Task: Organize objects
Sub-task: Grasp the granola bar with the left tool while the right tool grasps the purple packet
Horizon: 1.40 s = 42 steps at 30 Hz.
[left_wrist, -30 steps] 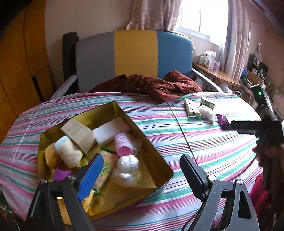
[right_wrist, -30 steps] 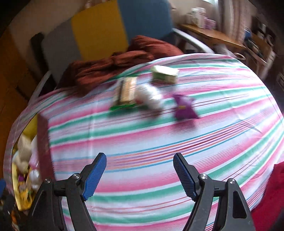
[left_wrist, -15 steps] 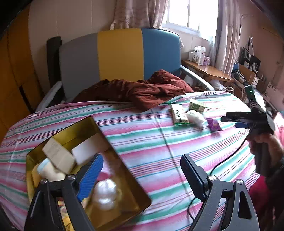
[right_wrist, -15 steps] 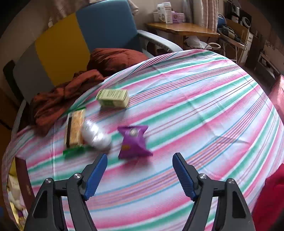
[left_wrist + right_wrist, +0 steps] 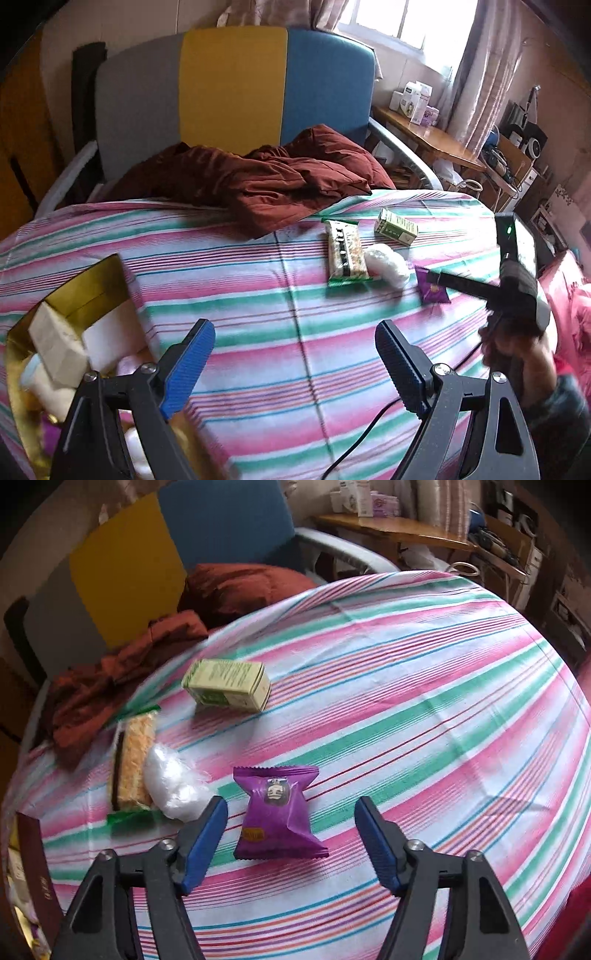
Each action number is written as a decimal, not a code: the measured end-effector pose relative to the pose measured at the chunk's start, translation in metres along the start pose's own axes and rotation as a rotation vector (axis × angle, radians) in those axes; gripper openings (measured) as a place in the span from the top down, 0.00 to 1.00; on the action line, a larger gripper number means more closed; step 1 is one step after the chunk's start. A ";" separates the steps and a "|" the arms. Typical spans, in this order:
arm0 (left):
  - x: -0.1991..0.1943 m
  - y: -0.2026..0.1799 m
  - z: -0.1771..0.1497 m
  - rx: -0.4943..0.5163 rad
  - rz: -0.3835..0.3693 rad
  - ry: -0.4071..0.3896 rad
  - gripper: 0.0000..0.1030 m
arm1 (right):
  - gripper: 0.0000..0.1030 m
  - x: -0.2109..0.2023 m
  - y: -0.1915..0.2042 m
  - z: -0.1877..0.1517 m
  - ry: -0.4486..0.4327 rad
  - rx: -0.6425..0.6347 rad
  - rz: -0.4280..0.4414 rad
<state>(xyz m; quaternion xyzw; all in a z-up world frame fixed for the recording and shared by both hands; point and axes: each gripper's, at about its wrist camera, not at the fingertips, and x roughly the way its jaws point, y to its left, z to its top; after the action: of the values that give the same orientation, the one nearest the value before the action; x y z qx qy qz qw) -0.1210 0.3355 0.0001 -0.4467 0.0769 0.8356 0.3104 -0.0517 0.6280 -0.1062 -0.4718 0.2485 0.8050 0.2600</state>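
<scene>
No lettering can be read: the purple packet [image 5: 279,814] bears a small picture and a yellow label, the green-and-cream box [image 5: 229,685] carries fine print, both too small and blurred to make out

A striped cloth [image 5: 258,295] in pink, green and white covers the worktop. A crumpled dark red garment [image 5: 266,184] lies across its far edge, against a chair [image 5: 236,92] with grey, yellow and blue back panels. Beyond the chair a wooden side table [image 5: 428,136] carries small white boxes [image 5: 415,101] under a bright window [image 5: 406,18] with curtains [image 5: 480,74].
</scene>
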 end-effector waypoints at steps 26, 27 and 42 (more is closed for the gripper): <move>0.185 -0.068 0.090 0.094 0.074 0.158 0.15 | 0.68 -0.014 0.009 -0.004 -0.001 -0.074 -0.022; 0.190 -0.068 0.091 0.093 0.080 0.163 0.15 | 0.68 -0.013 0.009 -0.004 -0.001 -0.075 -0.023; 0.187 -0.048 0.052 0.132 0.099 0.220 0.57 | 0.68 -0.009 0.016 -0.004 -0.006 -0.120 -0.016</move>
<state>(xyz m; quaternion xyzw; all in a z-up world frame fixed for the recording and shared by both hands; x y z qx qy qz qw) -0.2057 0.4788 -0.1101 -0.5100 0.1871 0.7890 0.2870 -0.0555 0.6119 -0.0974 -0.4859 0.1955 0.8178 0.2384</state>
